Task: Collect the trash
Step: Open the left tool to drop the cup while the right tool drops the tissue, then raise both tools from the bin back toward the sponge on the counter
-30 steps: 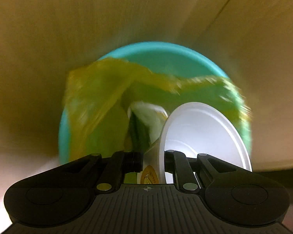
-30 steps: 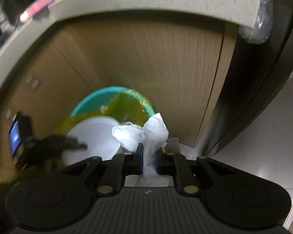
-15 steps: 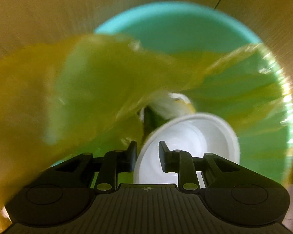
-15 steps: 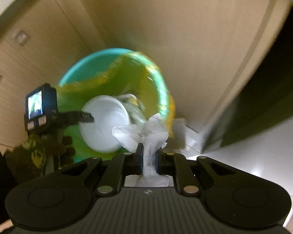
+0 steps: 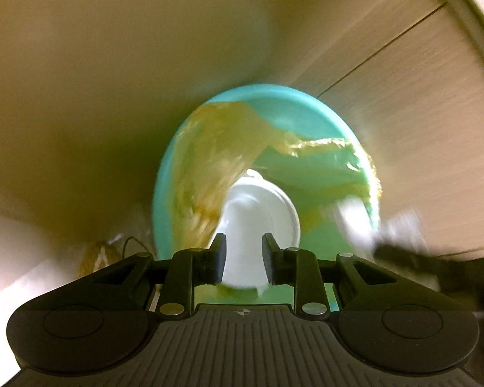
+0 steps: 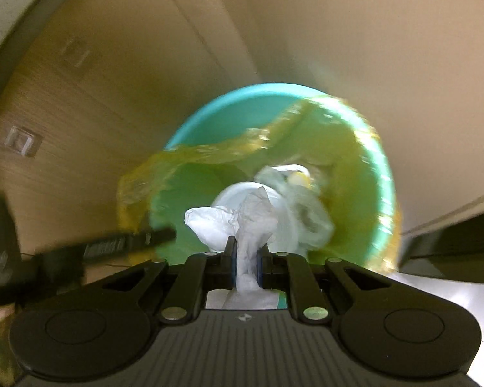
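A teal bin (image 5: 160, 193) with a loose yellow liner (image 5: 216, 148) stands against wooden cabinets. A white paper cup (image 5: 258, 213) lies inside it. My left gripper (image 5: 241, 258) hangs above the bin, open, and the cup shows far below between its fingers, untouched. My right gripper (image 6: 245, 251) is shut on a crumpled white tissue (image 6: 242, 216) and hovers over the bin's (image 6: 242, 96) near side. In the right wrist view the cup (image 6: 229, 195) rests beside a clear plastic wrapper (image 6: 306, 213), and the left gripper's black fingers (image 6: 129, 242) show blurred at the left.
Wooden cabinet doors (image 6: 96, 96) rise right behind the bin, with a wall socket (image 6: 19, 138) at the left. A dark appliance front (image 6: 451, 242) and pale floor tiles (image 6: 451, 290) lie to the right. A yellowish bag (image 5: 96, 258) sits on the floor left of the bin.
My left gripper let go of the white cup, which dropped into the bin, then pulled up and back. My right gripper brought the tissue down over the bin.
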